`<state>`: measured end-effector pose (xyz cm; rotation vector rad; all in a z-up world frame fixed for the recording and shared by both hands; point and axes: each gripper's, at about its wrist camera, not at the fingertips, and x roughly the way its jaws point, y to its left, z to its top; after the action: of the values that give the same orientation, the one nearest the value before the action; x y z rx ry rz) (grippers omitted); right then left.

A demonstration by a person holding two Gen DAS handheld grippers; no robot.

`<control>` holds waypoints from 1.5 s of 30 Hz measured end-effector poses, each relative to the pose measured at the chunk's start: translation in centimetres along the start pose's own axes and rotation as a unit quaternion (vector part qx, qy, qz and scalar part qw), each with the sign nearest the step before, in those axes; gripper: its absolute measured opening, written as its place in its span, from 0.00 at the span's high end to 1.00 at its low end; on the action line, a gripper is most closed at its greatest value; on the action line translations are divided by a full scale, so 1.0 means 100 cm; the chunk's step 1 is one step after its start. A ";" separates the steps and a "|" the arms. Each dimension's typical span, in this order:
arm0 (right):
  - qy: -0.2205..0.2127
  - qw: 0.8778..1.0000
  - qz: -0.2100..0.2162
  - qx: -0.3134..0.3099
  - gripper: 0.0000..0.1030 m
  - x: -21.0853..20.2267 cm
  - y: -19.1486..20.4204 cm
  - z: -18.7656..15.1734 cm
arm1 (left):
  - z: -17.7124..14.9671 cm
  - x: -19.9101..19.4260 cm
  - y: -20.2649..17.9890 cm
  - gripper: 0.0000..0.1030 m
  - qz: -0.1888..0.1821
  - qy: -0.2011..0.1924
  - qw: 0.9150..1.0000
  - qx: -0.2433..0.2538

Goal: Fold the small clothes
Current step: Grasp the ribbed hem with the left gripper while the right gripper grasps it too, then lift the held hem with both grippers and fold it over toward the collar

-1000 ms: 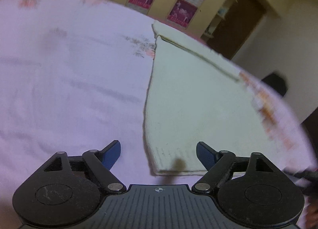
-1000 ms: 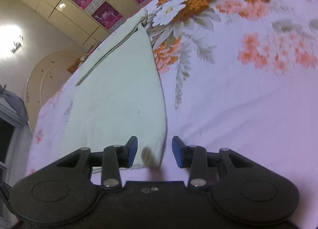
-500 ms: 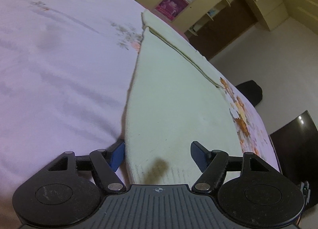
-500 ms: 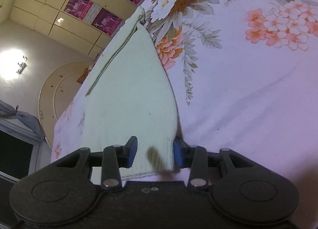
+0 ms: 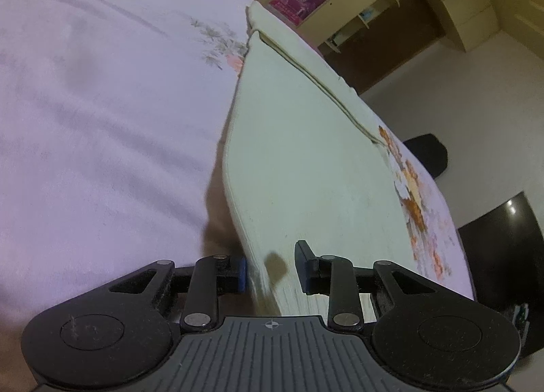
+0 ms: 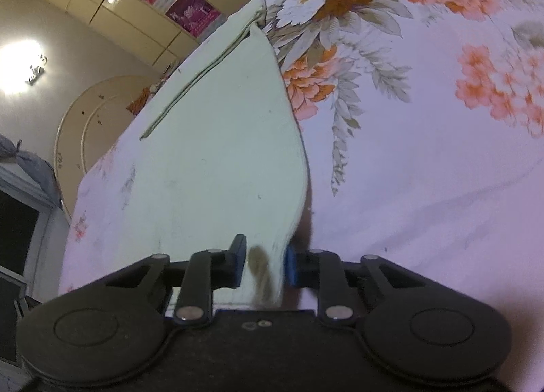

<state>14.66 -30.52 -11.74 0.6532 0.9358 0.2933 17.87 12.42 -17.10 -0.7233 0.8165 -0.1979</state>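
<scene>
Your left gripper (image 5: 272, 269) sits at the near left corner of the pale cream knitted garment (image 5: 306, 140), jaws partly closed around the hem with a visible gap, not yet clamped. One blue pad (image 5: 242, 271) slides beneath the side edge so the fabric can be pinched from below and above. The garment lies flat on the lilac floral bedsheet (image 5: 102, 103), far end reaching toward the bed's edge; open sheet spreads to its left, giving room to carry the corner forward.

Your right gripper (image 6: 261, 264) mirrors this at the near right corner, jaws narrow and bracketing the hem, though you cannot tell from here if they bite. The garment's (image 6: 221, 154) right edge curves beside printed flowers, with bare bedsheet (image 6: 425, 171) free on that side.
</scene>
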 end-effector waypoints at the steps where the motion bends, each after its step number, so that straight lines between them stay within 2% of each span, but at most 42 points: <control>1: 0.001 1.000 -0.008 -0.010 0.94 0.001 0.001 0.001 | 0.000 0.000 0.001 0.80 0.000 -0.003 1.000 -0.001; 2: 0.004 1.000 -0.017 -0.022 0.95 0.003 0.003 0.002 | -0.001 -0.001 0.000 0.97 0.013 -0.006 1.000 0.006; 3: 0.004 0.999 -0.021 -0.035 0.95 0.005 0.005 0.002 | -0.001 -0.006 -0.003 0.97 0.022 -0.014 0.999 0.018; 5: -0.003 0.998 -0.024 -0.059 0.95 0.002 0.013 0.003 | -0.001 -0.022 -0.009 0.97 0.002 -0.041 0.999 0.031; 7: -0.027 0.996 -0.005 -0.081 0.96 -0.011 0.024 0.005 | 0.001 -0.032 -0.014 0.97 0.009 -0.050 0.997 0.057; 10: -0.055 0.994 0.010 -0.097 0.96 -0.022 0.028 0.004 | 0.000 -0.016 -0.003 0.97 0.052 -0.015 0.996 0.070; 11: -0.043 0.994 -0.006 -0.096 0.96 -0.015 0.022 0.004 | -0.002 -0.011 0.002 0.97 0.049 -0.015 0.997 0.065; 12: -0.012 0.996 -0.036 -0.086 0.96 0.001 0.013 0.004 | -0.002 -0.011 0.004 0.97 0.044 -0.021 0.997 0.055; 13: -0.001 0.997 -0.039 -0.071 0.97 0.008 0.004 0.004 | -0.002 -0.012 0.002 0.97 0.046 -0.022 0.997 0.056; 15: -0.007 0.999 -0.022 -0.037 0.97 0.003 -0.004 0.005 | -0.005 -0.012 -0.005 0.97 0.057 -0.025 0.995 0.079; 23: -0.004 0.999 -0.027 -0.043 0.96 -0.001 0.002 0.002 | -0.008 -0.013 -0.009 0.97 0.066 -0.029 0.993 0.094; 27: -0.009 0.998 -0.031 -0.046 0.96 0.004 0.008 0.004 | -0.005 -0.017 -0.024 0.97 0.075 -0.043 0.990 0.112; 34: -0.030 0.996 -0.024 -0.079 0.96 -0.013 0.025 0.022 | 0.012 -0.034 -0.039 0.97 0.053 -0.074 0.990 0.111; 40: -0.045 0.993 -0.008 -0.111 0.96 -0.015 0.047 0.049 | 0.044 -0.039 -0.045 0.97 0.007 -0.116 0.991 0.064; 45: -0.059 0.989 0.007 -0.133 0.96 -0.011 0.069 0.092 | 0.094 -0.015 -0.068 0.97 0.006 -0.114 0.987 0.111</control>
<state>21.86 -29.32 -2.84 0.4259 0.7624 0.3812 24.36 12.76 -7.37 -0.5204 0.5687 -0.1879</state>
